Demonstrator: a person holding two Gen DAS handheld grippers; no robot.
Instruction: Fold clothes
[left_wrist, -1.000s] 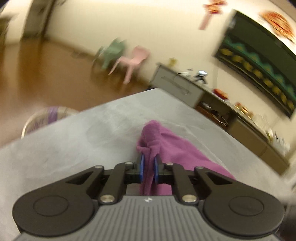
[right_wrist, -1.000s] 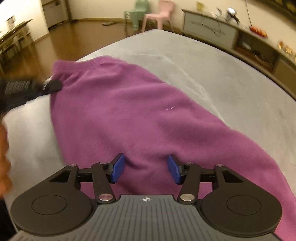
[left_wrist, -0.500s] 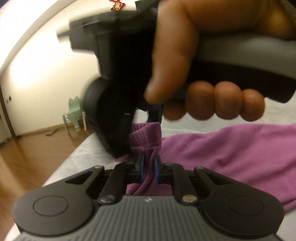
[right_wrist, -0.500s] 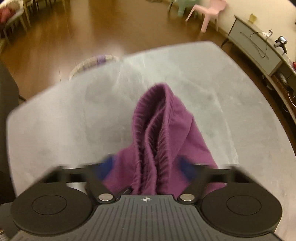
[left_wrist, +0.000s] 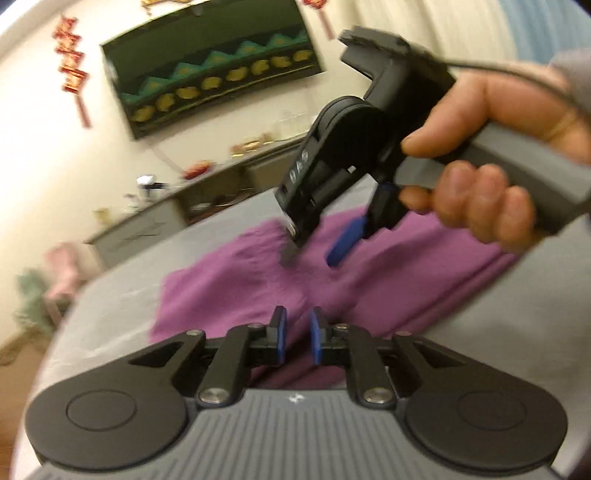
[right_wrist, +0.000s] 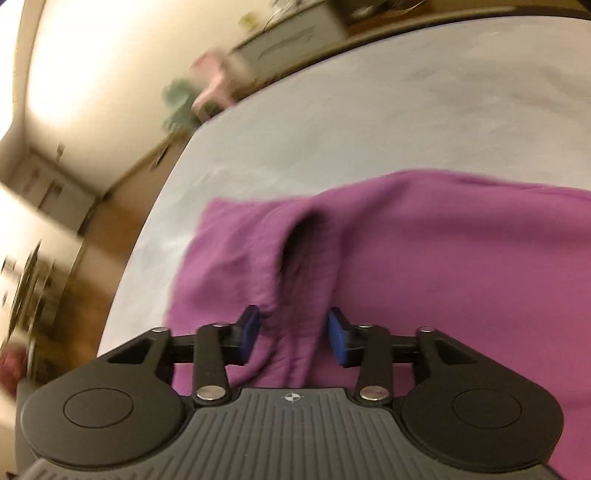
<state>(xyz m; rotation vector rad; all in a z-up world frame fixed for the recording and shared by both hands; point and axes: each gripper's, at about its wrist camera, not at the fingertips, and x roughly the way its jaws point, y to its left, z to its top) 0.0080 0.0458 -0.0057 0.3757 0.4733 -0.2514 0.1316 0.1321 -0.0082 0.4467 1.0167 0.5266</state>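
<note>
Because both views are blurred, small details of the purple garment are hard to make out, and its right part is cut off by the frame edge. It lies on the grey counter, with one raised fold at the middle. The left gripper has its fingers opening, a narrow gap, cloth under them but not pinched as far as I can see. The right gripper, held by a hand, also opens its fingers; the fold stands between them, untouched. From 9 to 12 o'clock of the garment the counter is bare up to its rounded edge.
</note>
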